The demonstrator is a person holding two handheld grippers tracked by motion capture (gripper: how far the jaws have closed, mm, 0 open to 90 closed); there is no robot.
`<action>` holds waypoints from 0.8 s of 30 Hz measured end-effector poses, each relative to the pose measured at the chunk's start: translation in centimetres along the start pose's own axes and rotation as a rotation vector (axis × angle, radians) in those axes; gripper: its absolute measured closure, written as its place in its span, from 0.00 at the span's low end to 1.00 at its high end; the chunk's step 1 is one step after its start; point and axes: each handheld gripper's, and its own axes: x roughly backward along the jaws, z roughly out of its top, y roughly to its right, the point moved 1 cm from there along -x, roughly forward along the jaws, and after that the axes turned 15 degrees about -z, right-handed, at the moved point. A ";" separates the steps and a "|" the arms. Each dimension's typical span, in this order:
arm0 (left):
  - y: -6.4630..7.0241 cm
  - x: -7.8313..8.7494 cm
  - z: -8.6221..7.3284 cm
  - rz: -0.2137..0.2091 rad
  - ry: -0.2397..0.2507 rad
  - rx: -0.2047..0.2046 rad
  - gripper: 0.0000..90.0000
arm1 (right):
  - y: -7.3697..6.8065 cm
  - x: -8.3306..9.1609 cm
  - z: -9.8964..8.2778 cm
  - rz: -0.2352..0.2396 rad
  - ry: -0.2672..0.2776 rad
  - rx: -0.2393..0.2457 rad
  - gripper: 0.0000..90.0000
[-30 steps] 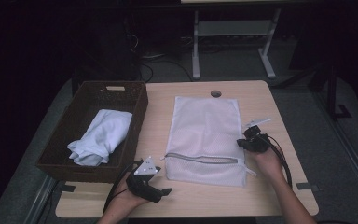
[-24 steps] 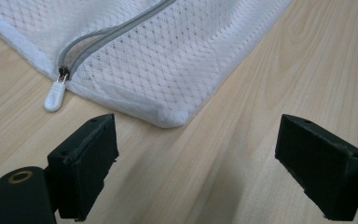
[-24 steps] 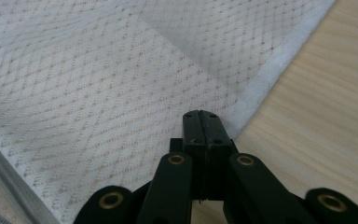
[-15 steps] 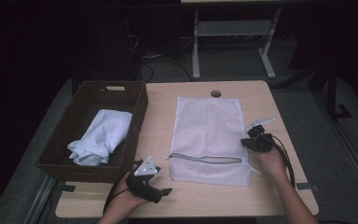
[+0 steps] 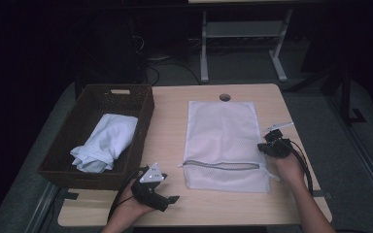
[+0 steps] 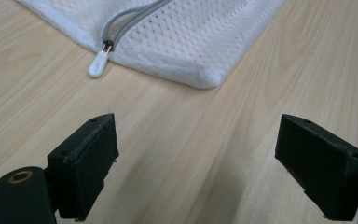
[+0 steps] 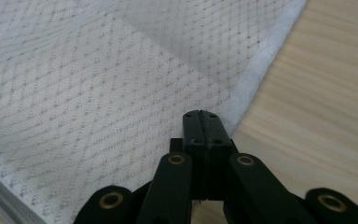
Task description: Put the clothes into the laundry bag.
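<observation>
The left gripper (image 5: 167, 200) rests on the bench (image 5: 165, 121) at 7 o'clock, jaws wide apart and empty. The zipper pull (image 6: 98, 64) of the mesh laundry bag (image 5: 223, 141) lies just beyond them toward 1 o'clock, the zipper's long axis running 9 to 3. The right gripper (image 7: 204, 117), at 3 o'clock, is fully closed at the bag's right edge; whether it pinches mesh cannot be told. The left hand is nearer the pull. The basket (image 5: 143, 104) with cloth (image 5: 104, 143) sits at 10 o'clock
</observation>
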 end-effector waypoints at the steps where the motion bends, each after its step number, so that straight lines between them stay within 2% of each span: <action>1: 0.0 0.0 0.0 -0.001 -0.001 0.000 0.14 | 0.1 0.0 0.0 -0.001 0.001 -0.003 1.00; 24: 0.0 -0.1 0.0 0.000 -0.006 -0.001 0.14 | 3.2 0.5 -1.6 -0.064 -0.017 -0.062 1.00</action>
